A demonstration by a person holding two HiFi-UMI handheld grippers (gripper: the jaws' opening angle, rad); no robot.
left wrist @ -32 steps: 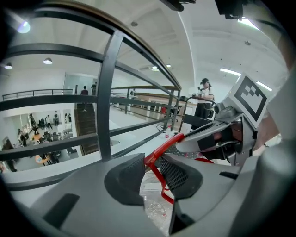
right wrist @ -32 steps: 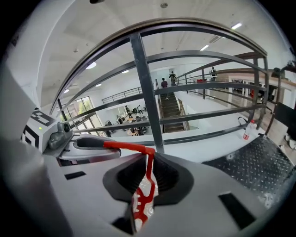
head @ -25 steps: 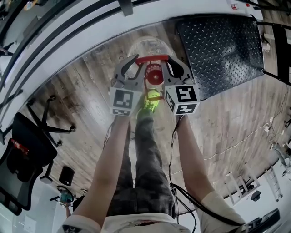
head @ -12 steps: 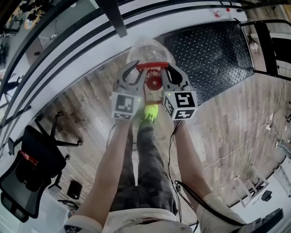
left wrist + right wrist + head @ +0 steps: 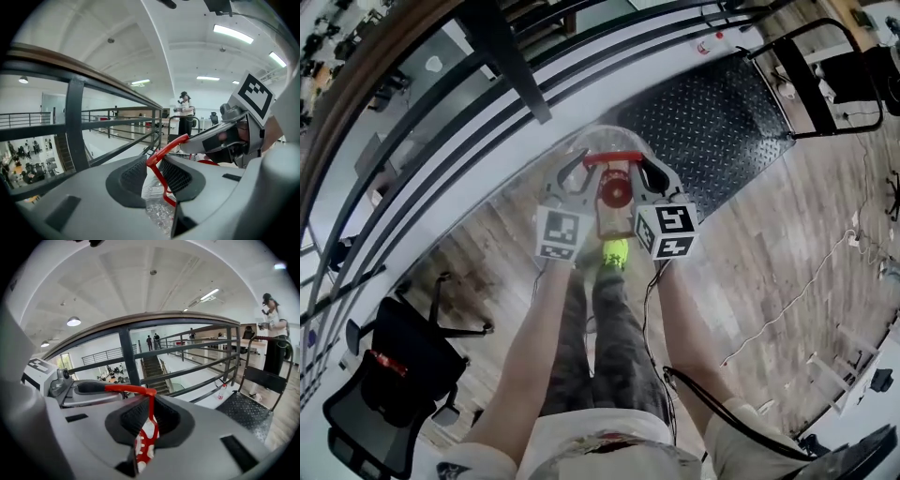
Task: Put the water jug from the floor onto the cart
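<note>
Seen from above, a person's two forearms reach forward, each hand holding a grey two-jaw gripper with a black-and-white marker cube. Between the grippers, at centre frame, hangs a large clear plastic water jug (image 5: 605, 141) with a round red cap (image 5: 614, 193). It is held by its thin red handle (image 5: 612, 157) above the wood-plank floor (image 5: 769, 244).

The left gripper (image 5: 581, 169), at 9 o'clock of the cap, has its jaws set fairly wide yet clamped on the corner of the red handle. Clear plastic shows just below the grip. The right gripper (image 5: 645, 173), at 3 o'clock of the cap, has its jaws almost together, pinching the handle's upright strip.

The flat black cart (image 5: 712, 112), with a diamond-pattern steel deck, stands at 2 o'clock of the jug and apart from it. Its black tube push bar (image 5: 811, 66) rises at the far end. A dark metal railing (image 5: 487, 56) runs from 9 to 12 o'clock. A black office chair (image 5: 384, 384) sits at 8 o'clock. A bright green shoe (image 5: 615, 251) shows at 6 o'clock, just below the cap.
</note>
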